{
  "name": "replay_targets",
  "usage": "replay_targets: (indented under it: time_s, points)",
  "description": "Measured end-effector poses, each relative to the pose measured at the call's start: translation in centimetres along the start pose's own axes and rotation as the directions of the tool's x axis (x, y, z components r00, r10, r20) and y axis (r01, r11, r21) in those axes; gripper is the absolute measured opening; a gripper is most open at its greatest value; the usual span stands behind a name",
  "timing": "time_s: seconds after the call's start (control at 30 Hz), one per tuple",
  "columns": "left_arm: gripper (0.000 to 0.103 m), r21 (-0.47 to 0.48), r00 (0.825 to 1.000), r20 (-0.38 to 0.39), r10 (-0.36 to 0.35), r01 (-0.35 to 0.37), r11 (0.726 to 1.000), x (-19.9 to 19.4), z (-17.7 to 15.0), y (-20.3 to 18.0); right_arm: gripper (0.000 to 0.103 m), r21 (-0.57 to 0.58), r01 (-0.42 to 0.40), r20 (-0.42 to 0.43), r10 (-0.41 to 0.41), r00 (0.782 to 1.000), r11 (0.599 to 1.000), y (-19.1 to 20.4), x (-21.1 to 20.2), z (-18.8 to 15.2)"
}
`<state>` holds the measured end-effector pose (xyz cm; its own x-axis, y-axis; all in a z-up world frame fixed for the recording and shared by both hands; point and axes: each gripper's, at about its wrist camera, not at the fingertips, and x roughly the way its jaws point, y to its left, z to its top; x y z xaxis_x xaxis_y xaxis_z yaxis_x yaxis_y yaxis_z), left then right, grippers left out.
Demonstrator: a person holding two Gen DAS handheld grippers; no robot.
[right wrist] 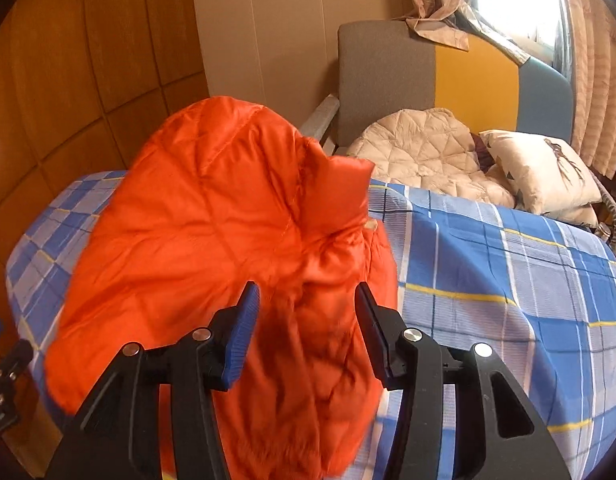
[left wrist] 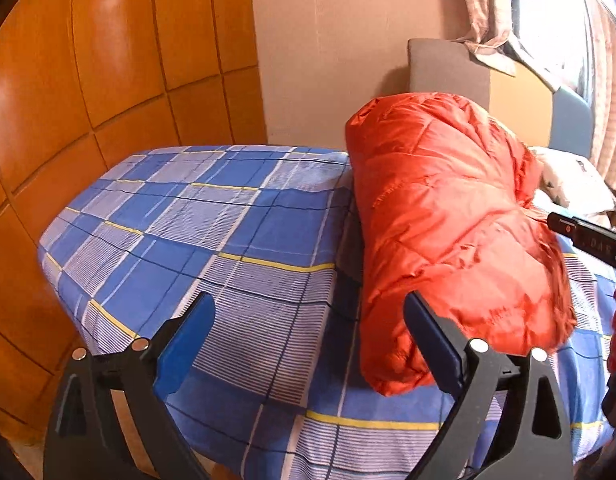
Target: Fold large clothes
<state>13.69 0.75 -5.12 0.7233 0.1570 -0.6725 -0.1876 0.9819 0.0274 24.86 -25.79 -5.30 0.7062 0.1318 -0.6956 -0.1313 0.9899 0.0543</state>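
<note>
step: flatten folded orange puffer jacket (left wrist: 448, 216) mid-frame on plaid bedsheet (left wrist: 195, 216) | left gripper (left wrist: 308, 344) jaws apart, empty | right gripper (right wrist: 305, 320) jaws apart, empty | advice: press evenly, square edges

One orange puffer jacket (right wrist: 211, 240). One plaid bedsheet (right wrist: 508, 280). Two grippers: left gripper (left wrist: 308, 344), right gripper (right wrist: 305, 320). One cream quilted jacket (right wrist: 424, 152). One printed pillow (right wrist: 544, 168). One tricolour headboard (right wrist: 460, 84).

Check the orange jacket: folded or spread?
Folded. The orange jacket lies on the bed as a compact doubled bundle, no sleeves spread out.
</note>
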Motion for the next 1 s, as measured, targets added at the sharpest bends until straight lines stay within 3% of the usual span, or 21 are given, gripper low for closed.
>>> replay_targets:
  time_s: [0.3,0.57,0.83,1.0]
  points:
    - [0.101,0.032,0.998,0.025,-0.064,0.063,0.997,-2.4,-1.5,0.4,0.049,0.045,-0.025,0.031,0.023,0.999,0.999,1.5,-4.5,-3.3]
    - [0.101,0.051,0.998,0.053,-0.046,0.044,0.998,-3.8,-2.5,1.1,0.049,0.039,-0.018,0.066,0.015,0.998,0.999,2.9,-7.5,-5.7]
    - [0.101,0.031,0.991,0.088,0.097,-0.1,0.994,-4.5,-2.0,1.2,0.049,0.084,-0.016,0.056,0.012,0.998,0.996,1.6,-7.8,-6.4]
    - [0.101,0.046,0.956,0.125,0.264,-0.272,0.961,-4.6,-2.1,0.9,0.049,0.096,-0.035,0.038,0.032,0.999,0.995,1.7,-7.4,-7.0]
